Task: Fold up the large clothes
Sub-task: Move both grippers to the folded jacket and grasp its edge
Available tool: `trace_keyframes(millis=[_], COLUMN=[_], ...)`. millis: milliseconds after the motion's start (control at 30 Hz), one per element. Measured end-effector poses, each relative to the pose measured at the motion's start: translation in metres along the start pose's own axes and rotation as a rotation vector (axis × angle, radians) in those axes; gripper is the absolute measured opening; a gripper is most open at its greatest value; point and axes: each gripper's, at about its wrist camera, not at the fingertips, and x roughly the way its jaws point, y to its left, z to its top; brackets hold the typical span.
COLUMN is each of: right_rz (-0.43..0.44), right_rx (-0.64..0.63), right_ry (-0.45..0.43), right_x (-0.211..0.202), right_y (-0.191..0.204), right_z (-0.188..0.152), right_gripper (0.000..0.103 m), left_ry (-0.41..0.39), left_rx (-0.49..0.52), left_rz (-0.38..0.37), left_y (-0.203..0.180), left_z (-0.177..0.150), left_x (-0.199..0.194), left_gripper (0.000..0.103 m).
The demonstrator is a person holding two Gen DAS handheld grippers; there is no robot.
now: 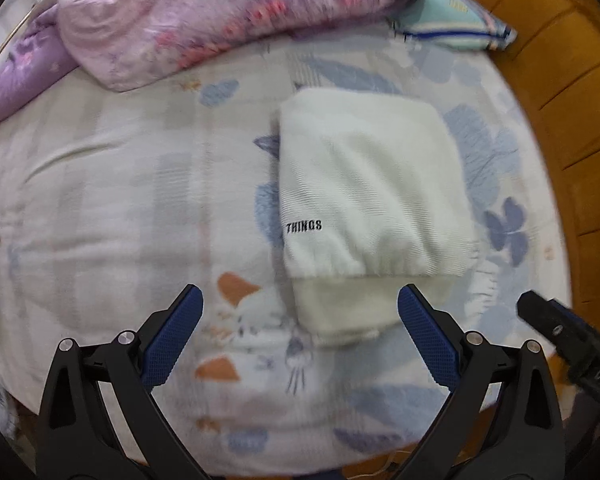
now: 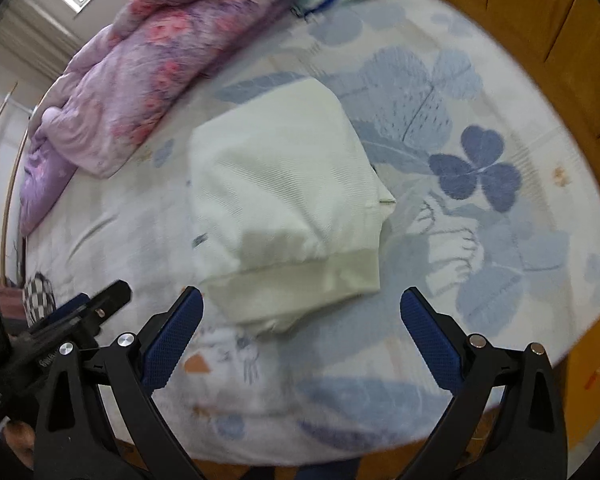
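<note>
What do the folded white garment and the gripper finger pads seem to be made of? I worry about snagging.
The white garment looks like a soft knit, probably cotton fleece: fine ribbed texture, matte, with a smoother stretchy hem band. The left gripper and right gripper stand open; their finger pads look like blue rubber or plastic with a fine dimpled grid, on glossy black plastic arms.

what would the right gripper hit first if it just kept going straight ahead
Probably the ribbed hem of the folded cream knit sweater on the floral bedsheet; the open right gripper points at it, though depth is unclear.
</note>
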Motion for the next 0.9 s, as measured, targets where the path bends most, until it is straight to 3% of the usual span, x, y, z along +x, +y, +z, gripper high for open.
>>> trace_keyframes(millis=[167,267,433,533,667,733,800,900], right_rz=[0.039,0.073,0.194,0.303,0.324,0.362,0.328,0.348], right_rx=[0.072,0.1,0.195,0.25,0.257,0.234,0.199,0.259], right_ry=[0.043,0.054,0.105,0.12,0.107,0.147,0.148,0.127], right_x=[0.06,0.087,0.135,0.155,0.16,0.166,0.171,0.174], right_y=[-0.04,-0.057,-0.086,-0.095,-0.092,-0.084,-0.081,-0.089], right_z=[0.023,0.033,0.042,0.04,0.039,0.036,0.035,0.033], right_gripper=[0.095,0.095,0.095,0.095,0.096,0.095,0.095,0.096], left_ry=[0.073,0.075,0.122,0.113,0.112,0.123,0.117,0.122], left_rx=[-0.009,-0.018,-0.066,-0.096,-0.136,-0.162,-0.157,-0.132], left_rz=[0.034,0.05,0.018,-0.023,-0.074,-0.108,-0.141,-0.167], left_y=[-0.007,-0.004,0.008,0.015,0.025,0.029,0.03,0.02], left_z=[0.015,0.019,0.026,0.024,0.021,0.019,0.018,0.017], left_x=[0.072,0.098,0.145,0.156,0.165,0.166,0.165,0.168], left_gripper=[0.098,0.098,0.098,0.098,0.099,0.099,0.099,0.099])
